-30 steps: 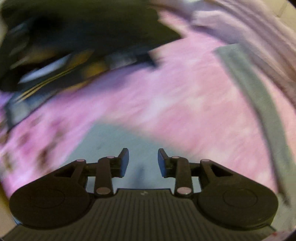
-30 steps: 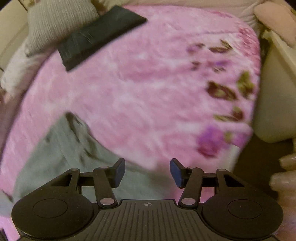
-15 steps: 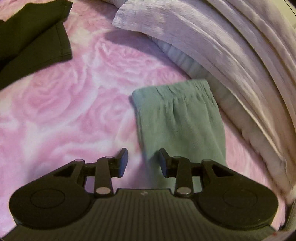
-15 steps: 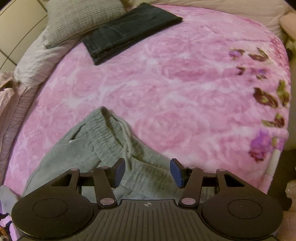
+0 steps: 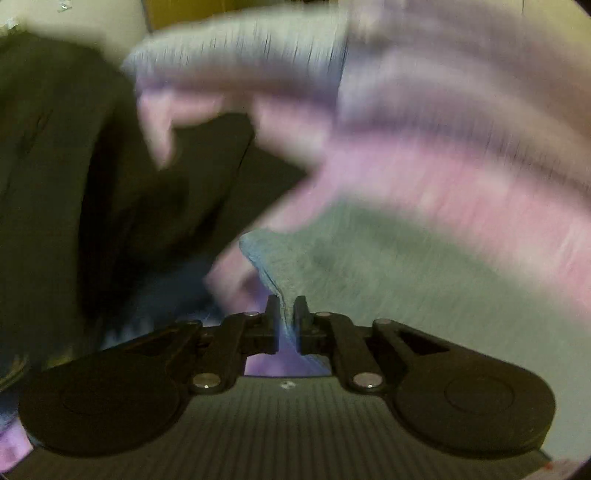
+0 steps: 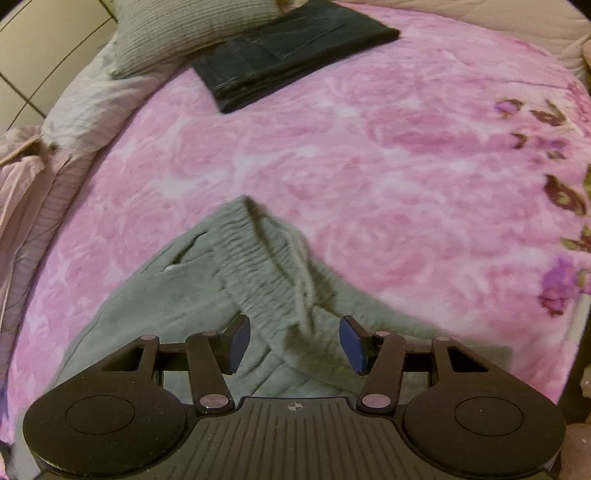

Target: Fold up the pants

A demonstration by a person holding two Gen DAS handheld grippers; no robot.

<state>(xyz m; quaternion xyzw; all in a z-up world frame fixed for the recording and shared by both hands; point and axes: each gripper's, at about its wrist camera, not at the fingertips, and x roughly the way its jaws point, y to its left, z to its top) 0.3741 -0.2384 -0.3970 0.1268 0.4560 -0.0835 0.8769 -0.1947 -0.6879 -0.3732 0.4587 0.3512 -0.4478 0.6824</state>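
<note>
Grey-green sweatpants (image 6: 255, 266) lie rumpled on the pink rose blanket (image 6: 369, 147), their elastic waistband and drawstring bunched toward the middle. My right gripper (image 6: 293, 343) hovers open just over the waistband, fingers spread to either side of a fold. In the blurred left wrist view my left gripper (image 5: 287, 321) is shut on a pinched edge of the same pants (image 5: 388, 273), and the cloth rises in a ridge from between its fingers.
A folded dark pair of pants (image 6: 291, 51) lies at the far side of the bed beside a grey ribbed pillow (image 6: 184, 29). Crumpled pale bedding (image 6: 48, 147) lines the left edge. Dark fabric (image 5: 110, 192) fills the left of the left wrist view.
My left gripper went from open above a pant leg to shut on its edge and is swinging fast. The right gripper has edged closer over the waistband, still open.
</note>
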